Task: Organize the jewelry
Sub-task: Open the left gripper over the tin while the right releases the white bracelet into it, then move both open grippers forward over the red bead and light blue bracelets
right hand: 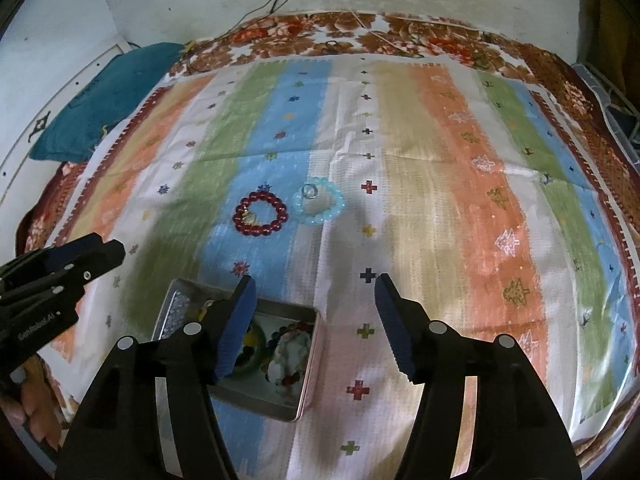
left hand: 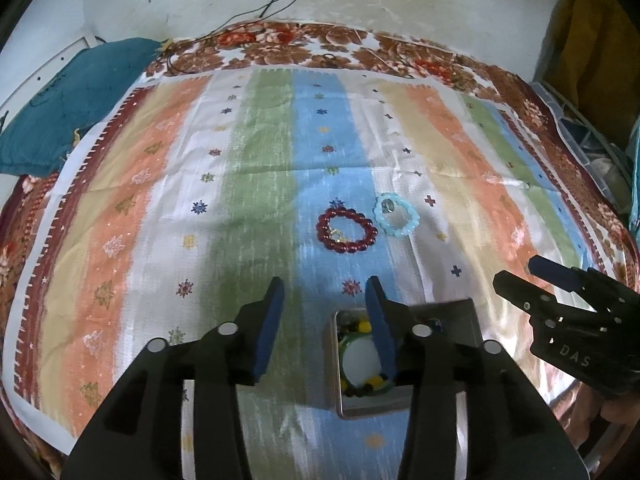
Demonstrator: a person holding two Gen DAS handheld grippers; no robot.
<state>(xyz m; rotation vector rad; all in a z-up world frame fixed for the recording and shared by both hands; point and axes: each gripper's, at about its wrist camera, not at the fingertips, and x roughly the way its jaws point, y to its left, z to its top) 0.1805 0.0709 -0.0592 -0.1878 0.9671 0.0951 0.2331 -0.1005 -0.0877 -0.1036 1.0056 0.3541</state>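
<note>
A striped cloth (right hand: pixel 420 208) is spread over a bed. Near its middle, a dark red bead bracelet (right hand: pixel 260 213) and a pale blue bead bracelet (right hand: pixel 319 205) are laid just beside each other. Toward the near edge, an open metal tin (right hand: pixel 308 376) filled with jewelry is seen. The left gripper (left hand: pixel 325 292) and right gripper (right hand: pixel 314 286) are held spread above it, nothing between the jaws.

A red bead bracelet (left hand: pixel 347 231) and a pale blue one (left hand: pixel 396 215) lie flat, touching, beyond an open tin (right hand: pixel 308 364) of jewelry.
</note>
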